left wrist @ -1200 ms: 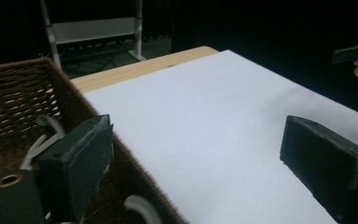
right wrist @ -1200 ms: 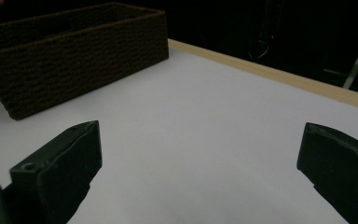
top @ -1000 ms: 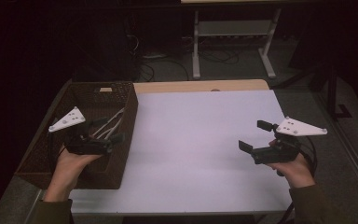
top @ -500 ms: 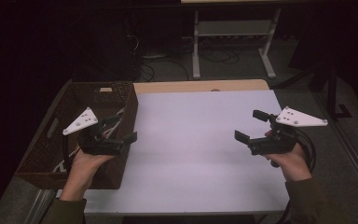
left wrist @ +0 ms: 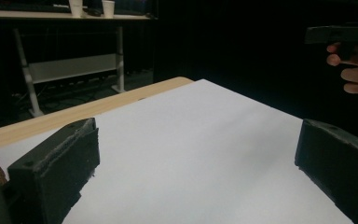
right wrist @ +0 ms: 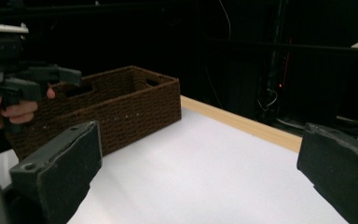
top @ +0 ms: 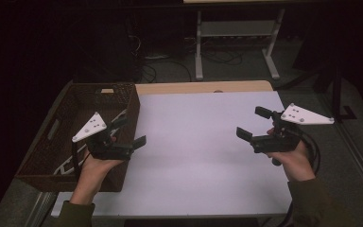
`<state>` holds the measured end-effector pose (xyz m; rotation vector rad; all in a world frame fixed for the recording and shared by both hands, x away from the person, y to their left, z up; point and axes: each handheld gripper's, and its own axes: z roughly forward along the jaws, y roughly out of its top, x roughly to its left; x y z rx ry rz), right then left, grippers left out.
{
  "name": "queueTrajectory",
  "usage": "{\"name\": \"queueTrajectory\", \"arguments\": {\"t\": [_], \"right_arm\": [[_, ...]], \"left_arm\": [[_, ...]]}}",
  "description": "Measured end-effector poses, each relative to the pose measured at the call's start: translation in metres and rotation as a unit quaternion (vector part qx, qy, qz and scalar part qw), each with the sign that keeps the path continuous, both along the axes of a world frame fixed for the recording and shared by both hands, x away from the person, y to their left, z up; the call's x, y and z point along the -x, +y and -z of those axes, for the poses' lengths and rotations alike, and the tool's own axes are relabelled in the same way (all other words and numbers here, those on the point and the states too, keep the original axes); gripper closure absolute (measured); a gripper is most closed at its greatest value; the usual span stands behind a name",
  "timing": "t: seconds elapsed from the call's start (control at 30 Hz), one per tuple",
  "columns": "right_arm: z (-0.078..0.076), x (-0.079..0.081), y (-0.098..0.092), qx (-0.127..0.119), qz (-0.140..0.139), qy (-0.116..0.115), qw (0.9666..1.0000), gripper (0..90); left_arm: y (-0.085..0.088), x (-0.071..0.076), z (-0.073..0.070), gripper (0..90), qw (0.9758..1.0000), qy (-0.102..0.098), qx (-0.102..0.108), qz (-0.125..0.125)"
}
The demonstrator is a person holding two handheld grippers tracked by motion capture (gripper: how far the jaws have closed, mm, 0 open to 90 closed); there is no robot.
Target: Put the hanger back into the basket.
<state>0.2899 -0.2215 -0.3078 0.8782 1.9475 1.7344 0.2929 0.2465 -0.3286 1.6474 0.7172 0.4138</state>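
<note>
Currently both claws are held above the white tabletop (top: 203, 142), each in one hand, neither pinching anything. Left claw (top: 131, 131): jaws spread wide, hovering at the right-hand wall of the brown wicker basket (top: 42, 158), pointing toward the middle of the tabletop; its grey three-cornered plate sits tilted above the basket interior. Left gripper view confirms a wide gap between the two black jaws, with bare white surface between them. Right claw (top: 253, 124): jaws likewise spread, held near the right edge of the tabletop and pointing left toward the basket, well apart from it. Right gripper view shows the basket (right wrist: 116, 109) standing on the far side of the tabletop, with the left claw (right wrist: 51, 74) and its hand just in front of the near wall. Basket stands on the left end of the tabletop, upright; pale items lie inside it, too dim to identify. A wooden strip runs along the far edge of the tabletop.
</note>
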Motion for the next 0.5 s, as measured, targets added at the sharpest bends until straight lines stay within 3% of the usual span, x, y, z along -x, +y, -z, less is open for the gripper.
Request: {"name": "queueTrajectory", "arguments": {"t": [0.5], "right_arm": [[-0.001,0.0,0.0006,0.0,0.0,-0.004,1.0,0.0]], "left_arm": [[0.0003,-0.0003,0.001,0.0,1.0,-0.001,-0.004,-0.002]]}}
